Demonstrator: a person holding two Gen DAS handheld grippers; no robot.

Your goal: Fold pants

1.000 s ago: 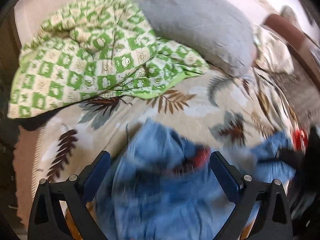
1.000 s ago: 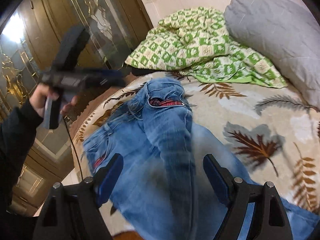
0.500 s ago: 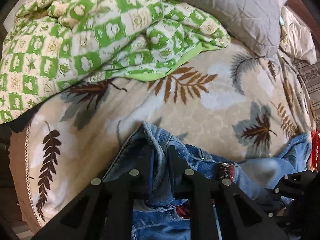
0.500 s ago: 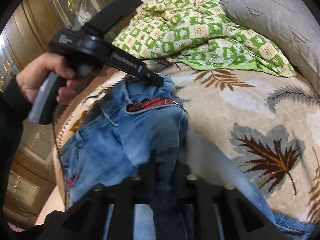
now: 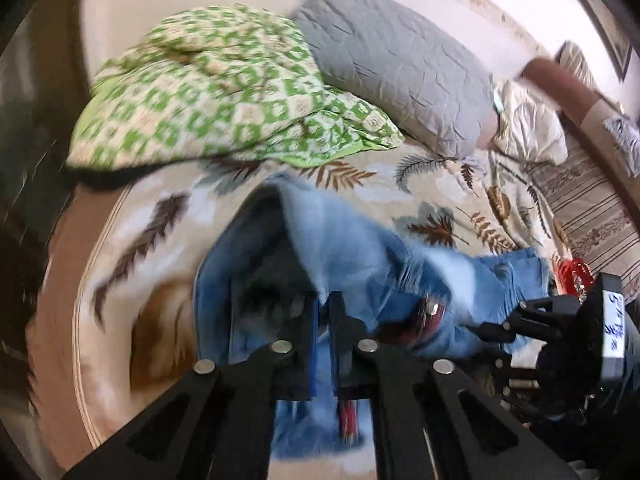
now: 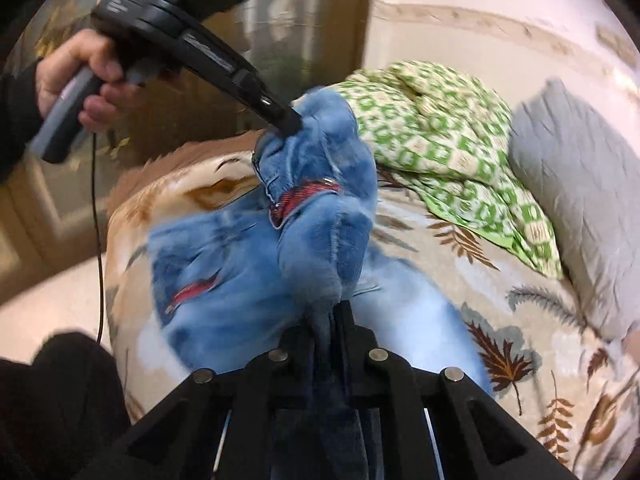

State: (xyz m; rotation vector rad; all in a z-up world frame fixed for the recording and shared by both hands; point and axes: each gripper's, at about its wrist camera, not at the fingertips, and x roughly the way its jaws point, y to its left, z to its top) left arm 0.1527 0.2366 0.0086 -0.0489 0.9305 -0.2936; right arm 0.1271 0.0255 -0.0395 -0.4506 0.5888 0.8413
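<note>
Blue jeans (image 5: pixel 352 248) with a red-lined waistband (image 6: pixel 308 194) lie on a leaf-patterned bedspread (image 5: pixel 400 184). My left gripper (image 5: pixel 323 304) is shut on the waistband edge and holds it lifted above the bed. It also shows in the right wrist view (image 6: pixel 286 124), gripping the top of the raised jeans. My right gripper (image 6: pixel 328 312) is shut on a fold of the jeans (image 6: pixel 320 256) lower down the leg. It shows at the right of the left wrist view (image 5: pixel 496 328). The fabric hangs bunched between the two grippers.
A green checked quilt (image 5: pixel 224 92) and a grey pillow (image 5: pixel 400 68) lie at the head of the bed. A cream pillow (image 5: pixel 528 124) sits at the right. A wooden wardrobe (image 6: pixel 200 92) stands beyond the bed's left edge. The person's dark-clothed knee (image 6: pixel 60 392) is at the lower left.
Both grippers went from open over the jeans to shut on the fabric. They have since lifted the waistband end up off the bedspread.
</note>
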